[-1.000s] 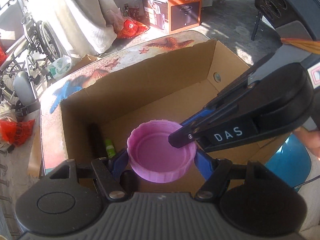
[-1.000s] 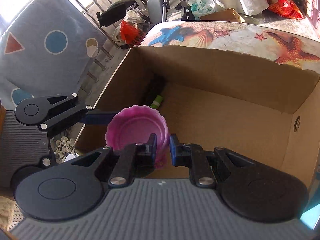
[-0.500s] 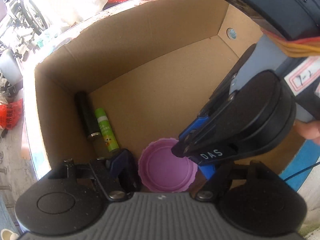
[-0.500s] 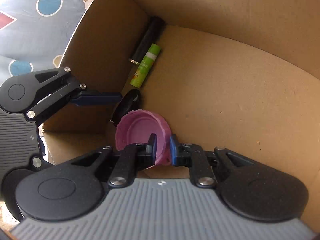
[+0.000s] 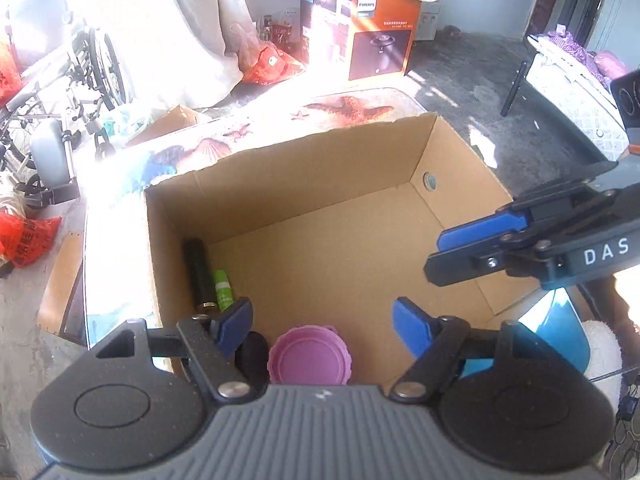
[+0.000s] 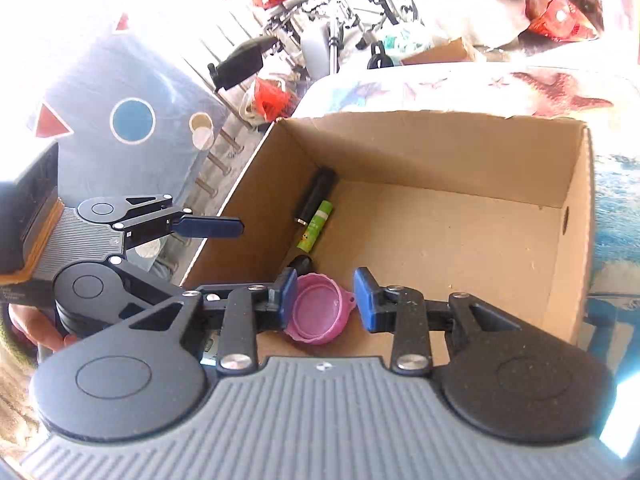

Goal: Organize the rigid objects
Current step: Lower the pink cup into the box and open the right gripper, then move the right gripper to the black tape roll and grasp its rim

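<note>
A pink plastic lid (image 5: 308, 360) lies on the floor of an open cardboard box (image 5: 304, 184), near its front wall; it also shows in the right wrist view (image 6: 318, 309). A black cylinder (image 5: 199, 272) and a green tube (image 5: 222, 289) lie along the box's left wall. A small black round thing (image 5: 253, 354) sits beside the lid. My left gripper (image 5: 322, 320) is open and empty above the box's front edge. My right gripper (image 6: 326, 298) is open above the lid, holding nothing; it also shows in the left wrist view (image 5: 452, 252).
The box (image 6: 440, 148) stands on a table with a sea-creature cloth (image 5: 352, 106). A wheelchair (image 5: 72, 80), red bags (image 5: 24, 236) and an orange carton (image 5: 378, 40) stand beyond the table. A blue thing (image 5: 564, 328) lies right of the box.
The right gripper opened and let go of the pink lid, which now lies on the box floor. Both grippers rose out of the box and drew apart.
</note>
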{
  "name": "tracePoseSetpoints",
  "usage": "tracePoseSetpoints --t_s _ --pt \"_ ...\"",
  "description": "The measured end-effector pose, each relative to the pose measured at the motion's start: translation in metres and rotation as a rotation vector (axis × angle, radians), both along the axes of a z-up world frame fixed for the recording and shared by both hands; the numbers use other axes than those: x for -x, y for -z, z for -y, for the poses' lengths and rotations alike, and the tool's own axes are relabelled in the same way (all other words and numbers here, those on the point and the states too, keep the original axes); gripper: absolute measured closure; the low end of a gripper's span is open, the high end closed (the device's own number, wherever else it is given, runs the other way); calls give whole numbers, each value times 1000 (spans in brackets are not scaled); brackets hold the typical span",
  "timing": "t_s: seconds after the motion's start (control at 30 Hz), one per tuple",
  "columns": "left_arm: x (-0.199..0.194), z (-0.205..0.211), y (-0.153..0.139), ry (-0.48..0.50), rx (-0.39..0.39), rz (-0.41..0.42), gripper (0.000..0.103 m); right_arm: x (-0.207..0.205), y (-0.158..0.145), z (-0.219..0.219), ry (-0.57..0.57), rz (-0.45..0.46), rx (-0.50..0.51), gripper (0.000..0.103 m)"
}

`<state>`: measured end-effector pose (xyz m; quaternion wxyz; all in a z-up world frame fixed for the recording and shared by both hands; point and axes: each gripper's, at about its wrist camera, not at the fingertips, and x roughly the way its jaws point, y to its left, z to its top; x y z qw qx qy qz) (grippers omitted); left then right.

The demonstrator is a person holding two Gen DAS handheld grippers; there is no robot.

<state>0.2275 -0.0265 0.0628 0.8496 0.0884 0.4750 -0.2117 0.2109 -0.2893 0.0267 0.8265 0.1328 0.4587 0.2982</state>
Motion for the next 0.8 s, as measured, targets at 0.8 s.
tracePoseSetpoints --t_s 0.8 --pt "177 -13 82 -89 -40 74 17 177 98 -23 148 49 -61 62"
